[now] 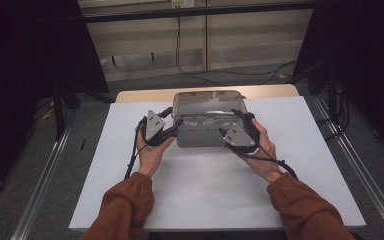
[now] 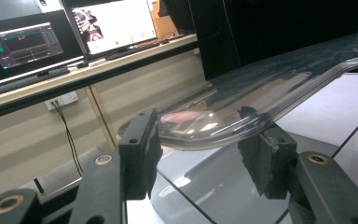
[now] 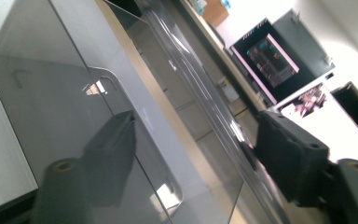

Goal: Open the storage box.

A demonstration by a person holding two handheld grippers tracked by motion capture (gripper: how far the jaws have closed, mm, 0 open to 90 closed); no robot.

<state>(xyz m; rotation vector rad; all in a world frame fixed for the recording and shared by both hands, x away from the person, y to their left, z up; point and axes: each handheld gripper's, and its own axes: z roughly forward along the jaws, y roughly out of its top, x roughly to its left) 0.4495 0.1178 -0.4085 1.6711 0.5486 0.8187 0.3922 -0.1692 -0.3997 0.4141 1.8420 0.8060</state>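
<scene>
- Grey box [image 1: 200,134]: translucent plastic, rectangular, standing at the middle of the white worktop [image 1: 130,200], toward its far edge. Its long side faces the person.
- Clear lid [image 1: 207,104]: hinged or propped along the box's far side, raised at a slant over the opening. In the left gripper view the lid [image 2: 270,88] runs as a curved, glossy sheet from the near corner away to the upper right.
- Left gripper [image 1: 172,120]: at the box's near-left corner, carried in the person's left hand [image 1: 150,152]. Its jaws stand partly closed astride the lid's corner edge; the pads [image 2: 142,149] sit just beside the rim, and firm contact cannot be told. Probable purpose: to steady or lift the lid from that corner.
- Right gripper [image 1: 241,116]: at the box's near-right corner, in the right hand [image 1: 265,155]. Jaws spread, one inside the grey wall [image 3: 74,116] and one outside, with the lid's edge between and no pad pressing. Probable purpose: a matching hold on the opposite corner, so the lid moves evenly.
- Wooden table edge [image 1: 145,94]: showing beyond the worktop's far edge.
</scene>
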